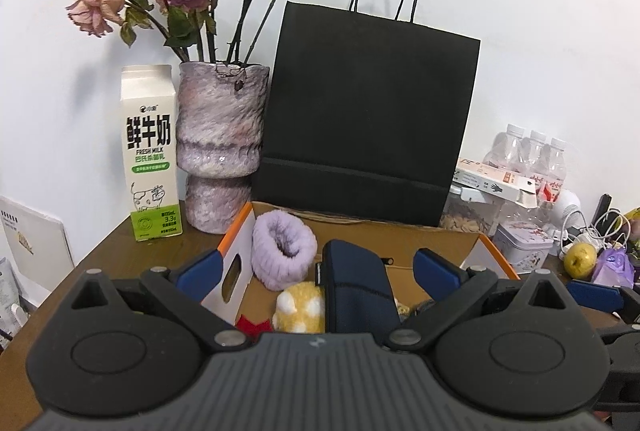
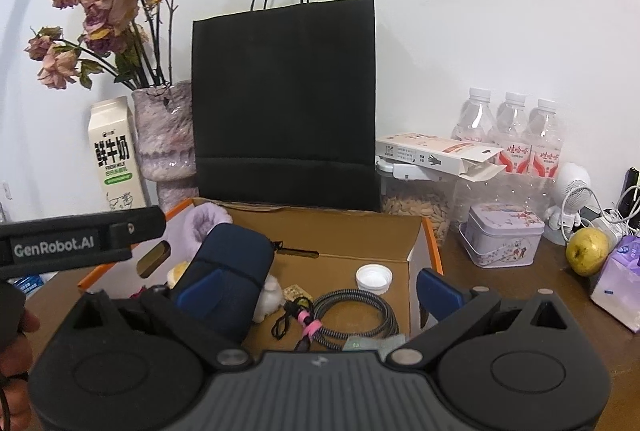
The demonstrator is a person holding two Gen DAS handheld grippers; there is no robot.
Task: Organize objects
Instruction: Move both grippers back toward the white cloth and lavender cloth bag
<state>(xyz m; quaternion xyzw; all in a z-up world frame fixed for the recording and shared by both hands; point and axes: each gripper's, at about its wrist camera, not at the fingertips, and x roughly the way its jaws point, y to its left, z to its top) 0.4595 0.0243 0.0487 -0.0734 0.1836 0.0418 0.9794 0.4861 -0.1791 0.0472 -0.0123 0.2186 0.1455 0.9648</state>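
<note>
Standing behind one box [image 2: 416, 231], three bottles [image 2: 512, 135].

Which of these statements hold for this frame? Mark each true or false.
1. Both grippers are open. True: left gripper and right gripper show spread fingers.
2. The navy pouch lies outside the cardboard box. False: it is inside.
3. The black paper bag stands upright behind the box. True.
4. The milk carton lies on its side. False: it stands upright beside the vase.
5. A white cap lies in the box. True.
</note>
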